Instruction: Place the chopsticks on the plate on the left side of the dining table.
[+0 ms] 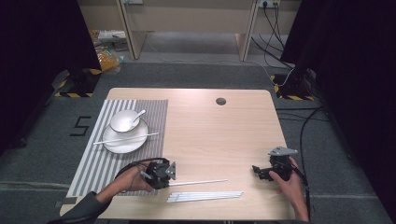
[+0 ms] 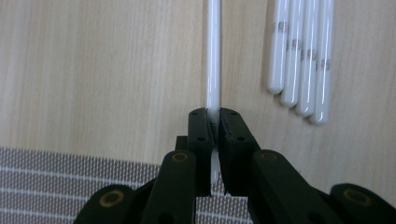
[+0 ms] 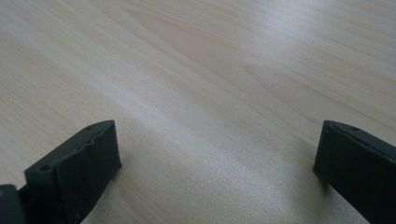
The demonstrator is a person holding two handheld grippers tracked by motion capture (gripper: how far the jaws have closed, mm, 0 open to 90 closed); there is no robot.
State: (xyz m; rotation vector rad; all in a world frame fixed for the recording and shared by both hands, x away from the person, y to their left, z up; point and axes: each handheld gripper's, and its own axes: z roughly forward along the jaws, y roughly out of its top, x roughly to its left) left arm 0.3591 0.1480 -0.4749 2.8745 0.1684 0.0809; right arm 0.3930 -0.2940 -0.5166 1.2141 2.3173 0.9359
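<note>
grip: left gripper [image 2: 214, 122] clamped tight on one white chopstick [image 2: 213, 56], pinched right at its end, rest sticking out low above the table [image 1: 224, 130] | right gripper [image 3: 215, 154] wide open, holding nothing | nearby: other chopsticks [image 2: 301, 51] just beside | risk: probably pivots or slips out, long lever, tiny bite; could also knock the pile

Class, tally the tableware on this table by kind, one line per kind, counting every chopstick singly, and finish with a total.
Chopsticks: 6, with 1 held in the left gripper, 4 in a loose group near the front edge, 1 across the plate
Plate: 1
Bowl: 1
Spoon: 1
Placemat: 1
Total: 10
</note>
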